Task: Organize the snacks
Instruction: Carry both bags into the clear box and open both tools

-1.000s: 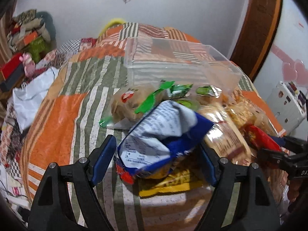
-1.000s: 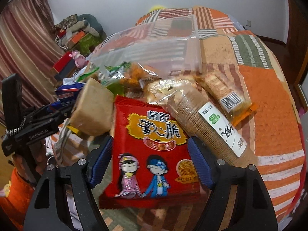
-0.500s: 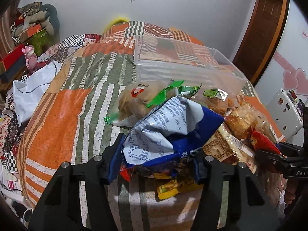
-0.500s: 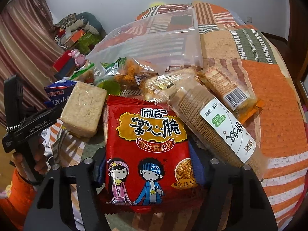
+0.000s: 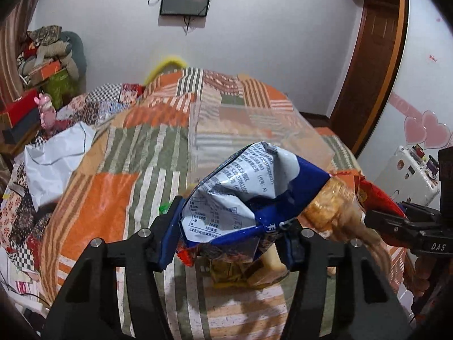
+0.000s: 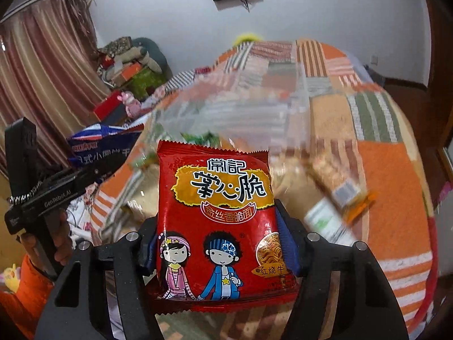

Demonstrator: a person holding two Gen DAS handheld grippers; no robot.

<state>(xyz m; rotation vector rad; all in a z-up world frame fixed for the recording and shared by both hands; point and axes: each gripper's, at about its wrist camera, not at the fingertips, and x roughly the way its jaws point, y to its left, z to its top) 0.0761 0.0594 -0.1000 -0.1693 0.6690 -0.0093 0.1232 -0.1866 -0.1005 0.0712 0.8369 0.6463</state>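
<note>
**Two soft packets in the air, and a bin that is hard to see**

The left gripper (image 5: 226, 243) is clenched on a crumpled blue and white snack bag (image 5: 249, 192), its fingers (image 5: 167, 240) pinching only the bag's lower end, so most of the bag stands free above them. The right gripper (image 6: 220, 252) grasps a red noodle packet (image 6: 218, 221) across its lower half, upright between the fingers (image 6: 286, 243). Both packets hang above the patchwork bed (image 5: 119, 187), with the remaining snacks (image 6: 337, 195) blurred beneath them.

The likely trouble is slip. Both wrappers are glossy and air-filled; a squeeze on a puffy film can let it slide out, or burst a seam if pressed harder. The blue bag looks the weaker hold, being gripped low.

The clear plastic bin (image 5: 254, 130) lies just beyond, nearly invisible against the quilt. Its near wall could catch a packet carried in too low, tipping the bin on the soft bed. The two grippers are also close together and could collide on the way.
</note>
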